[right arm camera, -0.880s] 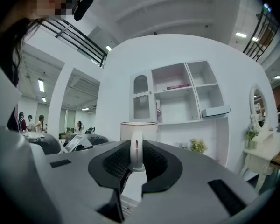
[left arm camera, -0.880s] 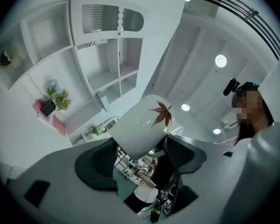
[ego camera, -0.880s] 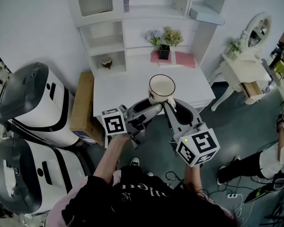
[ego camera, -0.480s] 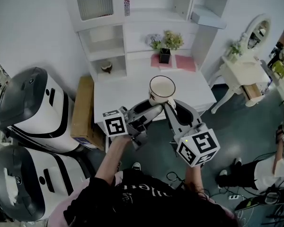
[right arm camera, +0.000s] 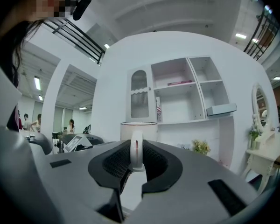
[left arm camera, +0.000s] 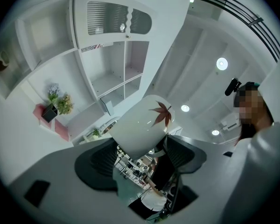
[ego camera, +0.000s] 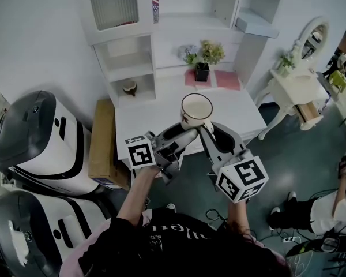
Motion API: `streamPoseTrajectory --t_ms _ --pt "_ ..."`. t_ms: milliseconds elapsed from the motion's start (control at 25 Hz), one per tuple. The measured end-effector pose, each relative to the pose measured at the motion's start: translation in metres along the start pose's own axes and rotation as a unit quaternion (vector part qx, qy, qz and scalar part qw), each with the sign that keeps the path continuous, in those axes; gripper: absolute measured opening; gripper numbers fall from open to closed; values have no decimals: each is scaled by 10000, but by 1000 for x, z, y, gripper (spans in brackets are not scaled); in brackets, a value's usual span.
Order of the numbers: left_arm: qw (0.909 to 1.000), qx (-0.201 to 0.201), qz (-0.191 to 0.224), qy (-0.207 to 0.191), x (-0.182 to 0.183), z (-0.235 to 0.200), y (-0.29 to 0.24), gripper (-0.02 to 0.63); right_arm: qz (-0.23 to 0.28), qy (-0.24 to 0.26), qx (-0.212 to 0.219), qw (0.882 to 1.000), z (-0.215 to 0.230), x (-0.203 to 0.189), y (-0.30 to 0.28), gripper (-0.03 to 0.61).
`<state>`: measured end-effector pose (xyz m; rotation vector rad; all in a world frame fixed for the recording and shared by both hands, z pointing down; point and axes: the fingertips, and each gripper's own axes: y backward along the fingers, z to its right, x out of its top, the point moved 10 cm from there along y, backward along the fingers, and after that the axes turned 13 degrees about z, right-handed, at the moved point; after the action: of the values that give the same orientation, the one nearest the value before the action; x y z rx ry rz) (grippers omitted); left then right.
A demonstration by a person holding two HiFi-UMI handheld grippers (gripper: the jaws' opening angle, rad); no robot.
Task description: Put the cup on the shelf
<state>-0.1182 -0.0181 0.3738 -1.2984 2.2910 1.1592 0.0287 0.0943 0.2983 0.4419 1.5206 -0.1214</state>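
A white cup [ego camera: 196,108] with a red leaf print hangs above the white desk [ego camera: 155,105], upright, mouth up. My right gripper [ego camera: 211,130] is shut on the cup's handle [right arm camera: 136,152], which stands pinched between its jaws in the right gripper view. My left gripper [ego camera: 184,135] reaches in from the left with its jaws spread wide. The cup's body [left arm camera: 142,124] sits between and above them, and the pads do not visibly press on it. The white shelf unit [ego camera: 127,56] with open cubbies stands behind the desk, ahead of the cup [right arm camera: 139,129].
On the desk's back are a potted plant [ego camera: 203,62] and pink mats [ego camera: 226,77]. A small round object [ego camera: 130,87] sits in a lower cubby. A cardboard box [ego camera: 102,134] and two large white machines [ego camera: 40,131] stand left, a dressing table [ego camera: 297,82] right.
The grippers and cup keep the same pose. The head view has shifted a little, so the shelf unit and desk sit slightly lower in the picture.
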Motion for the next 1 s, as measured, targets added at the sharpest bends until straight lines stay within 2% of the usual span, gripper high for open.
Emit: streamPoseTrajectory --t_ms 400,640,1000 --pt "9999 -14 -92 117 25 -23 5 348 -59 -47 -153 9999 -6 -10 -31 87" --pt "9998 67 -69 147 35 -36 9 348 -151 -55 -62 9999 -5 -15 -49 87" --pt "9995 282 24 105 44 -67 -12 348 -181 -240 62 9995 31 -29 -78 87"
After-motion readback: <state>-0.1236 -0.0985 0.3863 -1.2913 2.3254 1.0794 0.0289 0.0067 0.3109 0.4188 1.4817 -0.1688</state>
